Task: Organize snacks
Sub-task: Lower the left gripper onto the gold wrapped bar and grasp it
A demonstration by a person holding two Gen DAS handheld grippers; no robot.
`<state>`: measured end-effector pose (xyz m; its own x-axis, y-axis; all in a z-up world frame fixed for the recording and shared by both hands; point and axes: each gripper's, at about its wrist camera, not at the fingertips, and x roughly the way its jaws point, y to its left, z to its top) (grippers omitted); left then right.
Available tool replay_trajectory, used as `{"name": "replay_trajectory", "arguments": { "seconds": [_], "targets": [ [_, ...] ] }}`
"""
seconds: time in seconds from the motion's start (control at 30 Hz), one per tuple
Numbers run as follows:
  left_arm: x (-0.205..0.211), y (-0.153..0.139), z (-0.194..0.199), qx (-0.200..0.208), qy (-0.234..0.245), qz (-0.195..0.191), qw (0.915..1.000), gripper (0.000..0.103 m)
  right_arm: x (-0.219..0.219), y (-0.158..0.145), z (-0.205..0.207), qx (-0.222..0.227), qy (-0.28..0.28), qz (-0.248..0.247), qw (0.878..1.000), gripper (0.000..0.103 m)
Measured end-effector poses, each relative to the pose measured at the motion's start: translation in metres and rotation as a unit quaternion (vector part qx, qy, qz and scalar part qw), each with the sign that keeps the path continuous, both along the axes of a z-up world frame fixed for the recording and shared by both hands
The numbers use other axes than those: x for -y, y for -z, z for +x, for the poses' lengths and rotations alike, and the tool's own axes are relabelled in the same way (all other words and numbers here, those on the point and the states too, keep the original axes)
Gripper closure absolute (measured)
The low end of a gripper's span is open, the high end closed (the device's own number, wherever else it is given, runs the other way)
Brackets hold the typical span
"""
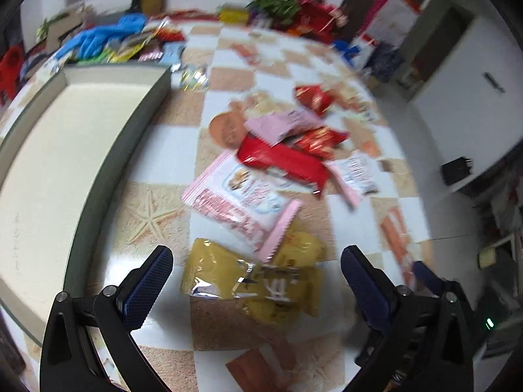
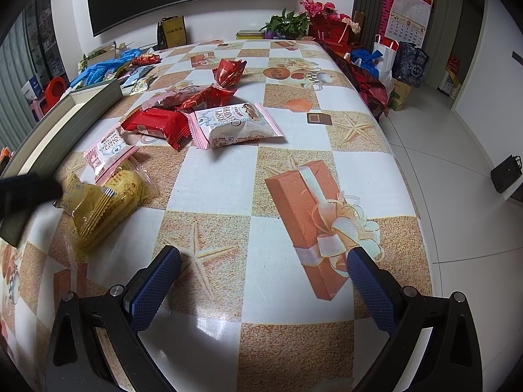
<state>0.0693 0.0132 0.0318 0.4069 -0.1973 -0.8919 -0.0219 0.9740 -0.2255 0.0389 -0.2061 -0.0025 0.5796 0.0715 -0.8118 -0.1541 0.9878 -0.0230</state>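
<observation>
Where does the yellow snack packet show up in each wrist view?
Left wrist: yellow snack packet low centre, between the open fingers.
Right wrist: the packet at left edge, mid-height, beside a dark blurred object.
Shared landmark: pink-edged packet overlapping its far end.

The left black two-finger gripper with blue ribbed pads (image 1: 256, 263) hovered with its jaws spread wide, nothing between them. The right black two-finger gripper with blue ribbed pads (image 2: 264, 263) was likewise wide open and empty, angled downward.
</observation>
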Motion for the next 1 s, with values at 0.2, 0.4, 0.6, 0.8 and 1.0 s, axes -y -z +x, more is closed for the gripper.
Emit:
{"name": "replay_trajectory", "arguments": {
  "seconds": [0.2, 0.4, 0.6, 0.8, 1.0],
  "targets": [
    [-0.015, 0.005, -0.038, -0.036, -0.04, 0.073, 0.9958, 0.0, 0.0, 0.0, 0.0, 0.0, 0.0, 0.0, 1.0, 0.001],
    [-0.034, 0.002, -0.043, -0.016, -0.05, 0.02, 0.9984, 0.0, 0.0, 0.0, 0.0, 0.0, 0.0, 0.0, 1.0, 0.001],
    [-0.052, 0.012, -0.026, -0.026, -0.118, -0.079, 0.9894, 0.0, 0.0, 0.0, 0.0, 0.0, 0.0, 0.0, 1.0, 0.001],
    [-0.059, 0.013, -0.039, -0.028, -0.154, -0.049, 0.9864, 0.002, 0.0, 0.0, 0.0, 0.0, 0.0, 0.0, 1.0, 0.001],
    [-0.039, 0.012, -0.025, -0.019, -0.116, 0.041, 0.9922, 0.04, 0.0, 0.0, 0.0, 0.0, 0.0, 0.0, 1.0, 0.001]
  ]
}}
